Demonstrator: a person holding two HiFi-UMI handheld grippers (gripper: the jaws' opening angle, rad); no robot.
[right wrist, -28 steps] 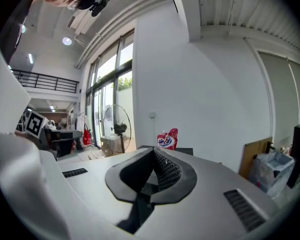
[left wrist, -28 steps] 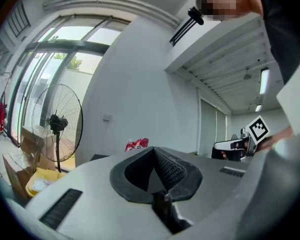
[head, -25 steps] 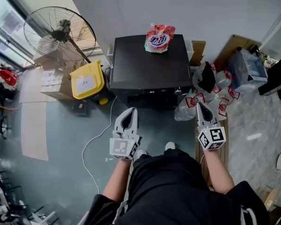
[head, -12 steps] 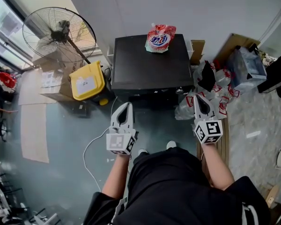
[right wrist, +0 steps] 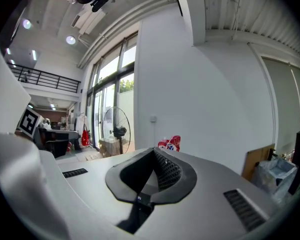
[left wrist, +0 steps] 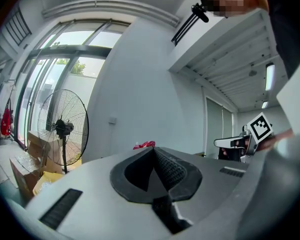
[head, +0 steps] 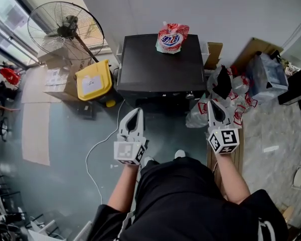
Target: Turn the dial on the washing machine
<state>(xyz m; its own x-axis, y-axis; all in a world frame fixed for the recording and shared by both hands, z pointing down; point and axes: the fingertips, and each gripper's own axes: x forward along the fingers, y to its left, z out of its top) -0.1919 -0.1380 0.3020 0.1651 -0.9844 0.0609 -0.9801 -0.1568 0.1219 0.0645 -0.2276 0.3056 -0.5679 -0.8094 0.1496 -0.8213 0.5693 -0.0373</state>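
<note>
Here, a person in black held a two-jaw gripper in each hand. The left gripper and right gripper had their jaws pressed fully together with nothing between them. Both pointed roughly level toward the washing machine just ahead, and neither touched it. Its dark top carried a red-and-white detergent pouch near the back wall. Its dial could not be picked out from above. A yellow bin and a standing fan stood to its left.

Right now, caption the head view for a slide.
Person faces black washing machine with red-and-white bag on top; left gripper and right gripper shut, empty.
</note>
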